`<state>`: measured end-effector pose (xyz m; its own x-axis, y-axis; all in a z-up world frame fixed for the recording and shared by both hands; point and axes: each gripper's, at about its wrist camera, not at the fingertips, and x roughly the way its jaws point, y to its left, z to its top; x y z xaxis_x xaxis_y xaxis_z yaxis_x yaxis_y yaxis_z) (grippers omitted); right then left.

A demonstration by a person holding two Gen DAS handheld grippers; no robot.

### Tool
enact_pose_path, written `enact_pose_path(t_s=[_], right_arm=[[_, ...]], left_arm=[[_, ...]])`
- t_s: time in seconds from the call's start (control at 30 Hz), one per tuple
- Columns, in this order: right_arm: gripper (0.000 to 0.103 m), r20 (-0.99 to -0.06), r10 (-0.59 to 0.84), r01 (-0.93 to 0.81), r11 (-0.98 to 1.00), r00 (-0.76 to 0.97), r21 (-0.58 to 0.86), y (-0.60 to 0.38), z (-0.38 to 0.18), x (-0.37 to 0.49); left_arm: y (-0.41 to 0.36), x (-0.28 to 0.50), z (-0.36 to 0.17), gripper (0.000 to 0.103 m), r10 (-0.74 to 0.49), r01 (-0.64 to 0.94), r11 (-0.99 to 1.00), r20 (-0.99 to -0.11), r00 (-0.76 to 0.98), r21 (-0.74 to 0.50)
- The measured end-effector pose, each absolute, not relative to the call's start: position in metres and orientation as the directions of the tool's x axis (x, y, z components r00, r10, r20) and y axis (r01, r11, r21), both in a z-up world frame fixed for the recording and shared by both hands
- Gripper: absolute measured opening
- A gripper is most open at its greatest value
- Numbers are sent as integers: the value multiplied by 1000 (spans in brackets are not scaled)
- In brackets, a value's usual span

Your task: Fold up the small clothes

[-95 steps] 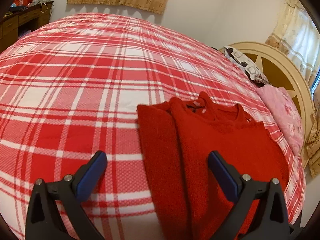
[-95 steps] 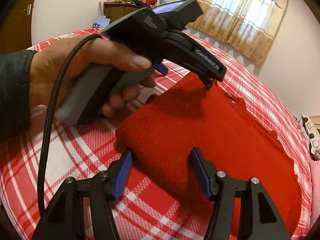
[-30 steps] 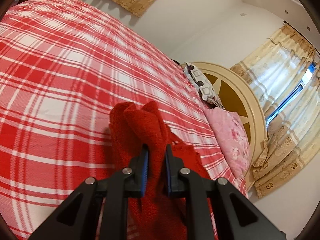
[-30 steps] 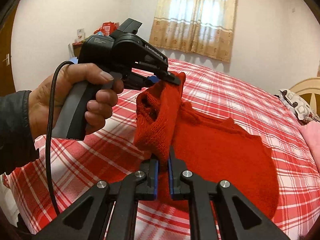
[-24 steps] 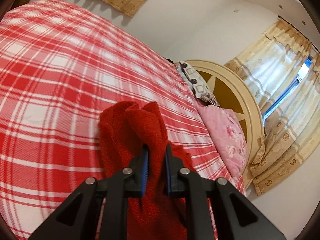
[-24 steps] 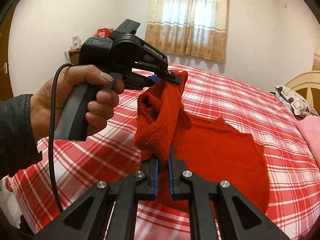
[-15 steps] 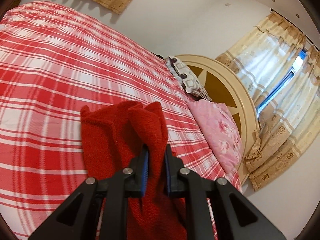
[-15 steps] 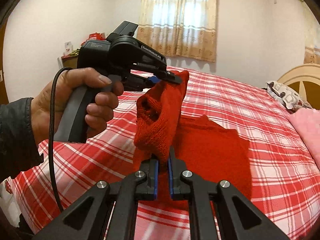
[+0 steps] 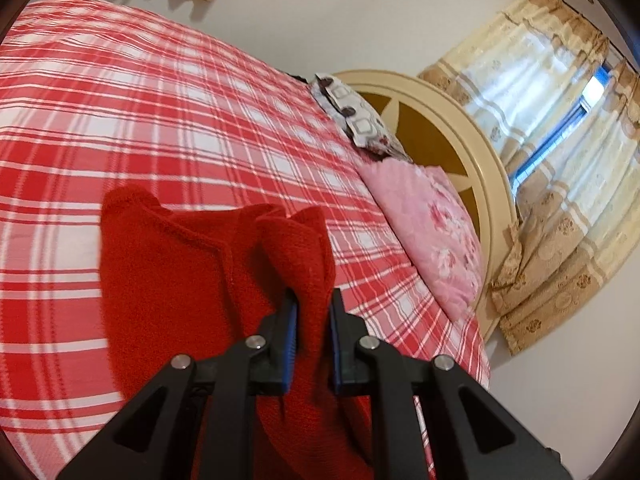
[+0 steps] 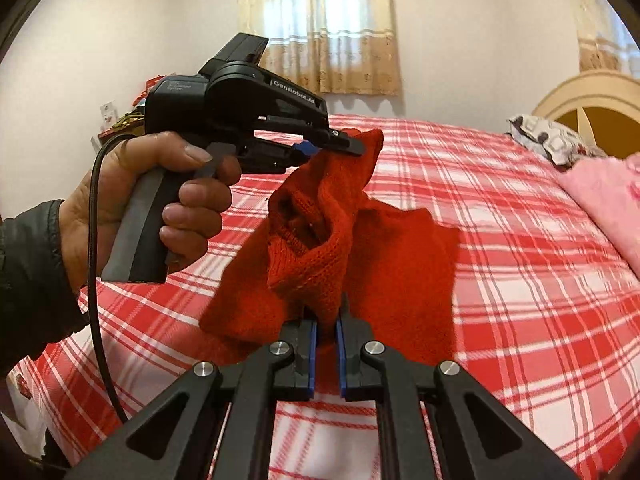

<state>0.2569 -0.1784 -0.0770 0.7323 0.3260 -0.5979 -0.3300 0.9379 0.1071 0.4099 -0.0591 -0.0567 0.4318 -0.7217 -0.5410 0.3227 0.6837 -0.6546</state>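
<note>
A red knitted sweater (image 9: pixel 168 280) hangs partly lifted over the red plaid bed (image 9: pixel 160 100). My left gripper (image 9: pixel 312 312) is shut on one bunched corner of its edge. My right gripper (image 10: pixel 325 320) is shut on the other corner of the sweater (image 10: pixel 400 264). In the right wrist view the left gripper (image 10: pixel 352 146) shows up and to the left, held in a hand, pinching the fabric. The lifted edge sags between the two grippers. The sweater's far part still lies on the bed.
A pink floral pillow (image 9: pixel 432 232) and a patterned pillow (image 9: pixel 352 116) lie against a cream round headboard (image 9: pixel 460 128). Curtained windows (image 10: pixel 320 28) stand behind. A cluttered desk (image 10: pixel 128 120) is at the far left wall.
Both grippers closed on the sweater's near edge and lifted it. Over the last second they carried it toward the headboard side, and the part still lying flat has shortened.
</note>
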Motion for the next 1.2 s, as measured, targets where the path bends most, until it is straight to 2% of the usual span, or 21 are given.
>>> enact_pose_path(t_s=[0.3,0.47,0.6,0.63,0.67,0.7,0.73,0.77,0.83,0.9,1.0,1.1,1.2], right_arm=[[7,-652,328,-239,945,684,224,-216,-100,262],[7,-668,346,-193,936,659,295,-232,-114,263],[7,-666,362,-171,926,653,335,-241,-116,262],[7,-665,376,-164,918,645,361,-245,-118,263],[7,-662,388,-157,911,641,381,-249,-119,264],[8,-656,404,-147,899,637,412,-254,-121,264],[12,-652,413,-134,891,636,433,-258,-122,264],[16,-644,428,-116,876,635,468,-264,-123,264],[43,-627,430,-76,857,650,509,-276,-123,261],[52,-597,397,-35,851,697,525,-289,-116,255],[52,-562,355,-36,866,747,499,-292,-97,257],[52,-570,371,-80,880,733,469,-281,-82,280],[52,-604,404,-100,876,687,472,-272,-77,322]], left_arm=[[-109,414,-71,15,-691,384,722,-618,374,-575],[-140,407,-72,17,-621,451,773,-679,391,-447],[-144,386,-58,28,-598,522,778,-667,445,-349],[-142,380,-55,38,-594,538,777,-663,455,-328],[-135,370,-51,53,-578,543,787,-658,483,-293],[-129,365,-49,60,-565,539,797,-649,509,-272],[-121,358,-48,68,-552,532,808,-638,537,-251],[-112,351,-49,71,-531,523,822,-633,564,-225],[-100,346,-56,73,-468,488,857,-648,601,-166],[-87,336,-69,73,-416,462,879,-666,619,-119],[-74,326,-90,73,-354,426,901,-699,621,-78],[-67,320,-101,78,-390,420,898,-685,615,-133],[-67,322,-103,79,-411,414,894,-678,610,-170]])
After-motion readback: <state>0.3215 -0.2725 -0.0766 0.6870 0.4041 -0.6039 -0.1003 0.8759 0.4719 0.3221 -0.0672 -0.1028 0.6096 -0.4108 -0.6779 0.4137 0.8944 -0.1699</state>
